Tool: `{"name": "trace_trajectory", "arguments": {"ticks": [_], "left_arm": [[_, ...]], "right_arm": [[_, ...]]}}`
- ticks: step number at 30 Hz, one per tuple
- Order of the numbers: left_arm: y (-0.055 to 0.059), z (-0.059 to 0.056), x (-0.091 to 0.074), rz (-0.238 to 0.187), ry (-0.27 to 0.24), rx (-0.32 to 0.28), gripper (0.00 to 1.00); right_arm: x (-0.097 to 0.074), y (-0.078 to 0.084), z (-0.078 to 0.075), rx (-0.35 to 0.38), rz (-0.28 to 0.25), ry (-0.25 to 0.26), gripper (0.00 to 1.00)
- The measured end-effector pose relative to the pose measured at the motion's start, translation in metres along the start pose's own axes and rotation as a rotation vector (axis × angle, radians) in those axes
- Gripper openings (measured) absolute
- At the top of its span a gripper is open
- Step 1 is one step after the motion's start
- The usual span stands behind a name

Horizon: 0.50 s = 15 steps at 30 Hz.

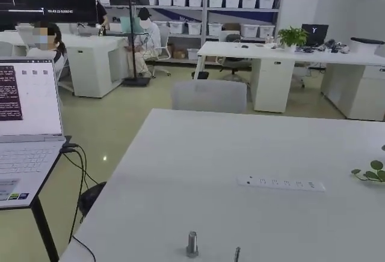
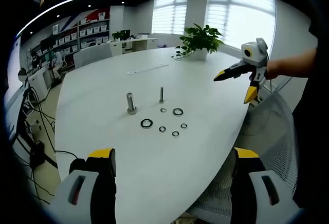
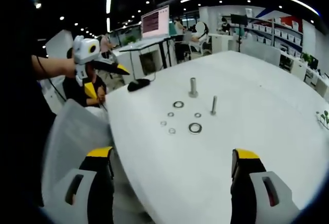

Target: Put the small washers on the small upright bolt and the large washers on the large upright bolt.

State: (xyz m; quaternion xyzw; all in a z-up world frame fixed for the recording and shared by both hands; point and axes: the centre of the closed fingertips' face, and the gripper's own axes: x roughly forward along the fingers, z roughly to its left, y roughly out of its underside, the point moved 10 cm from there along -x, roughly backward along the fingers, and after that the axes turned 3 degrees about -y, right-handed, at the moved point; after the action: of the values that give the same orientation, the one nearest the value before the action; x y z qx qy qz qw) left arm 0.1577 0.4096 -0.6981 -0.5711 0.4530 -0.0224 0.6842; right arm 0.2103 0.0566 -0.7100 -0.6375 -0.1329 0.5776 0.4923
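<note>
Washers, 6 loose on the surface, lie at 6 o'clock of the small bolt; left tool and right tool gape empty. Sorting looks unstarted; next, likely pinch 1.

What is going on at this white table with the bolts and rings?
A person holds the left tool and the right tool, both open and empty, near the edge of the white table. The large bolt and the small bolt stand upright and bare. Two large washers and four small washers lie loose beside them; none is placed yet.
</note>
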Motion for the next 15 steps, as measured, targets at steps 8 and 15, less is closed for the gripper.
{"name": "trace_trajectory", "arguments": {"ticks": [8, 15], "left_arm": [[-0.003, 0.005, 0.01, 0.005, 0.002, 0.025, 0.94], [-0.01, 0.006, 0.022, -0.007, 0.021, 0.022, 0.94]], "right_arm": [[0.013, -0.003, -0.016, -0.019, 0.05, -0.001, 0.87], [0.028, -0.012, -0.03, -0.05, 0.112, -0.025, 0.81]]}}
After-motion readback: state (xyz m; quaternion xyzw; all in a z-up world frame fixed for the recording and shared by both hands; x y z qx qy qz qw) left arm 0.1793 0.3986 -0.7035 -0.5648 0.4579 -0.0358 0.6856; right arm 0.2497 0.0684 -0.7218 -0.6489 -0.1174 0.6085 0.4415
